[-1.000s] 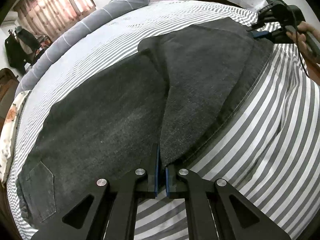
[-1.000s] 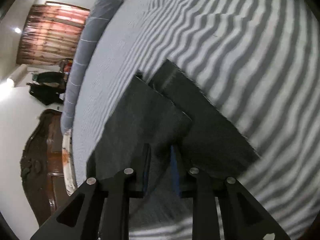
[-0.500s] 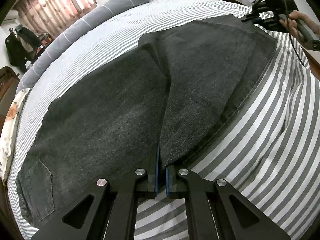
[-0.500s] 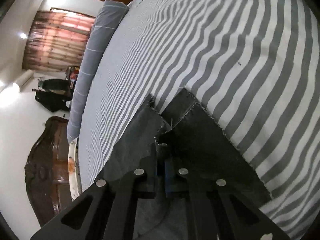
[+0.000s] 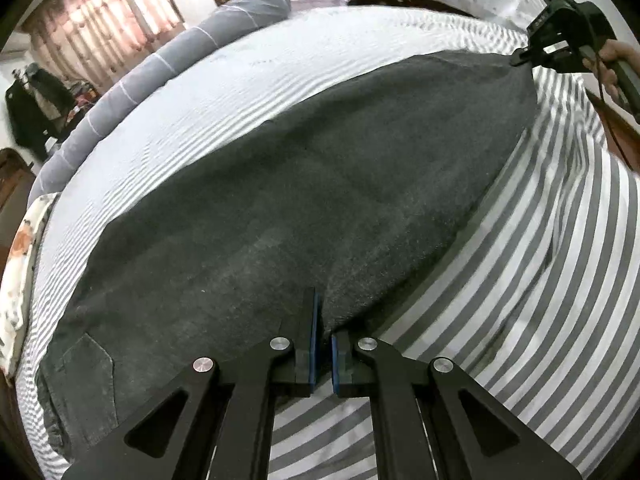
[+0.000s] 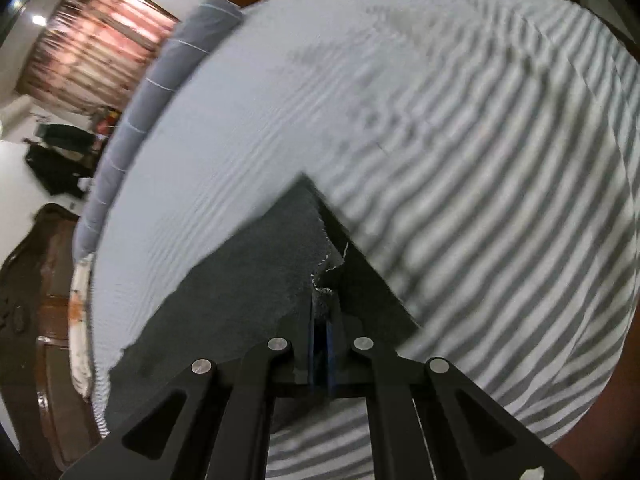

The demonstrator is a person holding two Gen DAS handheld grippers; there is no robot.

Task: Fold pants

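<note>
The dark grey denim pants (image 5: 280, 216) lie lengthwise across the striped bed (image 5: 540, 280), one leg laid over the other, apparently so the halves line up. The left hand-held gripper (image 5: 323, 344) is clamped on the near seam, likely to anchor it. The right hand-held gripper (image 6: 320, 328) has just been closing and now pinches the frayed hems (image 6: 326, 280), raising that end. The cloth looks coarse, heavy and limp; a back pocket (image 5: 86, 376) shows.

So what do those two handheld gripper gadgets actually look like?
Both are matte black. The left gripper and right gripper each have two angular fingers with triangular cut-outs, silver round bolts and blue pads. From the left camera, the right one shows a black body, a thin cable and a green light.
</note>
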